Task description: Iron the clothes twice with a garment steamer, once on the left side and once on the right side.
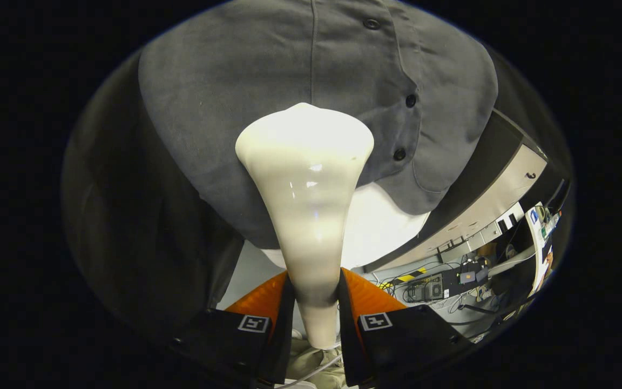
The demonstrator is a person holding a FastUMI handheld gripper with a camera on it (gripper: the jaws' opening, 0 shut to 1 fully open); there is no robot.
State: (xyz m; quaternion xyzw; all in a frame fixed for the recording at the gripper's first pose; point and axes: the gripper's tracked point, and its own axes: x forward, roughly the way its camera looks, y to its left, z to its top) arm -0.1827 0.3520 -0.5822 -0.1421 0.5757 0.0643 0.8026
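The garment steamer sits clamped in my gripper: both fingers press on its narrow handle from either side, and from there the glossy cream-white body widens upward into a broad, rounded head that rests against the shirt just beyond the fingers. Small highlights run down the middle of the steamer's neck, and its surface looks smooth and unmarked apart from a tiny speck near the head's right edge. The shirt is a dark grey, soft-looking fabric, hanging with a vertical seam running above the steamer's head and a button placket to the right of it, carrying three dark buttons in a curving line. Below the shirt's hem a white rounded form shows, partly behind the steamer. I cannot see the steamer's face, since it is turned toward the cloth, so whether it truly touches the fabric is hard to judge. The handle's lower end ends between the fingers, where a pale cord and some crumpled light cloth are only partly visible. To the right, past the shirt, a grey floor with tangled cables and equipment appears small and distorted, too cluttered to sort out.
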